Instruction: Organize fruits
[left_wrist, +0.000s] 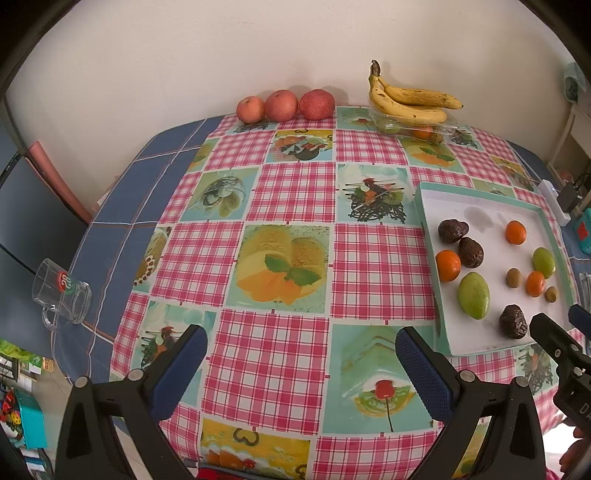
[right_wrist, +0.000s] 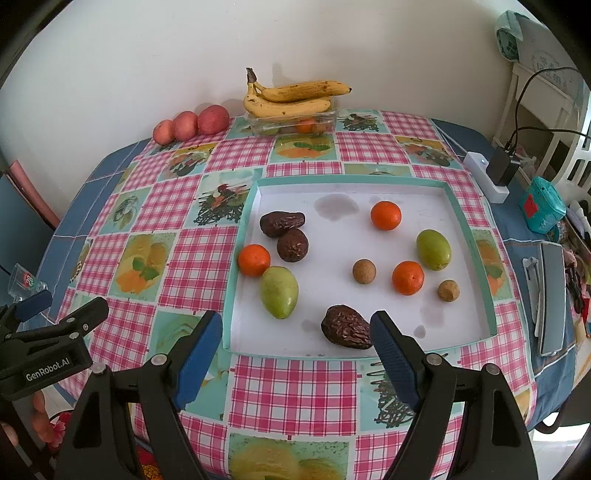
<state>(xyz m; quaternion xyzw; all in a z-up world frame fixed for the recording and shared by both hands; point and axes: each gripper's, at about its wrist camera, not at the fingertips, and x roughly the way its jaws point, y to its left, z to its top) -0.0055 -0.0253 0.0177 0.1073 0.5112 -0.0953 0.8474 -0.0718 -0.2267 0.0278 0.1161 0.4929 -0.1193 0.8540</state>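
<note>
A white tray with a teal rim (right_wrist: 240, 236) (left_wrist: 424, 221) holds loose fruit: three oranges (right_wrist: 385, 215), two green mangoes (right_wrist: 279, 291), three dark wrinkled avocados (right_wrist: 345, 331) and two small brown fruits (right_wrist: 364, 271). My right gripper (right_wrist: 297, 350) is open and empty above the tray's near edge, with the nearest avocado just beside its right finger. My left gripper (left_wrist: 301, 363) is open and empty over the checked tablecloth, left of the tray. Three red apples (left_wrist: 286, 105) and bananas (left_wrist: 410, 99) on a clear plastic box (left_wrist: 413, 127) stand at the back by the wall.
A glass mug (left_wrist: 61, 295) lies on its side at the table's left edge. At the right edge there are a white power strip with a black charger (right_wrist: 491, 173), a teal box (right_wrist: 541, 210) and a phone (right_wrist: 552, 295). A wall is right behind the table.
</note>
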